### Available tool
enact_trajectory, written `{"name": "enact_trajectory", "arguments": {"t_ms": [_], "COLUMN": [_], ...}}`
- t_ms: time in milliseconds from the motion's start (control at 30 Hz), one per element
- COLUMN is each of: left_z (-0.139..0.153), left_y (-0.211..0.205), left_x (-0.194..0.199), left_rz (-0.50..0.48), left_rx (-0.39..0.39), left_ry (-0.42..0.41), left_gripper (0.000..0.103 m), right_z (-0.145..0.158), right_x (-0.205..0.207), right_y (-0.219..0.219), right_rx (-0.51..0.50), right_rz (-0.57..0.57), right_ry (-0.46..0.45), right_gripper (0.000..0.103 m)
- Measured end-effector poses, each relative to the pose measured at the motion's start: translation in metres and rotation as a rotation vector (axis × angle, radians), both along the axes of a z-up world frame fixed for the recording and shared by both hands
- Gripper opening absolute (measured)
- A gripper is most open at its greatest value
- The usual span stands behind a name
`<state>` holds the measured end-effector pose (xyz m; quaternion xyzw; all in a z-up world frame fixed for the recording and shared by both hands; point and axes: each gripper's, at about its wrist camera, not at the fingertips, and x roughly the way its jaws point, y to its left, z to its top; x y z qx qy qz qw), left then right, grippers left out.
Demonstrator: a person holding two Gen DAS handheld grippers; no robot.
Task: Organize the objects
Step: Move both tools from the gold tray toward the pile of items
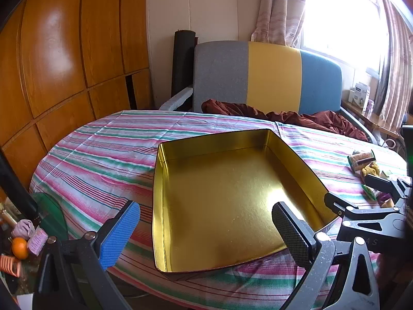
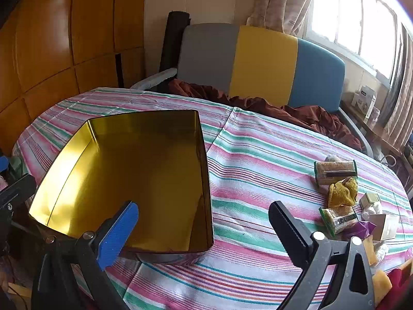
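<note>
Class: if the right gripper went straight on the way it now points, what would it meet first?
Probably the striped tablecloth, just right of the gold tin. The open right gripper holds nothing; depth is uncertain.

Tin [image 2: 134,180]: gold inside, plain, glossy. Tablecloth [image 2: 258,155]: white with pink, green and thin red stripes. Sofa back [image 2: 263,64], at 12 o'clock: grey, yellow and blue panels. Blanket [image 2: 296,111] on its seat: dark maroon. Wall panels [image 1: 51,64], at 10 o'clock: orange-brown wood. Snack packets [image 2: 335,171], at 3 o'clock: green-edged, tan contents. Gripper pads [image 1: 117,235]: one blue, one black.
</note>
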<state>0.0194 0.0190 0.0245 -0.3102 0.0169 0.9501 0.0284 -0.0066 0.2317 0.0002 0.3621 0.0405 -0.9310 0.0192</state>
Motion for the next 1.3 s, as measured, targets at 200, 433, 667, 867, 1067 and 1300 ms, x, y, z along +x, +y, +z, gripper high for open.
{"name": "enact_trajectory", "arguments": {"t_ms": [200, 433, 667, 867, 1067, 1300], "left_z": [-0.003, -0.006, -0.009, -0.008, -0.009, -0.010], "left_y": [0.005, 0.013, 0.027, 0.042, 0.059, 0.081], "left_x": [0.000, 0.001, -0.002, -0.004, -0.005, -0.007], "left_rz": [-0.008, -0.036, -0.086, -0.132, -0.188, -0.259], "left_rx": [-0.017, -0.030, -0.041, -0.051, -0.071, -0.078], "left_ry": [-0.016, -0.020, -0.027, -0.019, -0.013, -0.017], "left_gripper": [0.103, 0.103, 0.103, 0.103, 0.103, 0.103], "right_z": [-0.001, 0.004, 0.013, 0.015, 0.021, 0.031], "right_x": [0.004, 0.009, 0.015, 0.018, 0.026, 0.041], "right_y": [0.008, 0.020, 0.046, 0.080, 0.124, 0.181], "right_rx": [0.008, 0.017, 0.000, -0.025, -0.070, -0.117], "right_rz": [-0.012, -0.042, -0.100, -0.167, -0.253, -0.377], "right_ry": [-0.003, 0.013, 0.023, 0.006, -0.007, -0.011], "right_gripper": [0.103, 0.103, 0.103, 0.103, 0.103, 0.103]}}
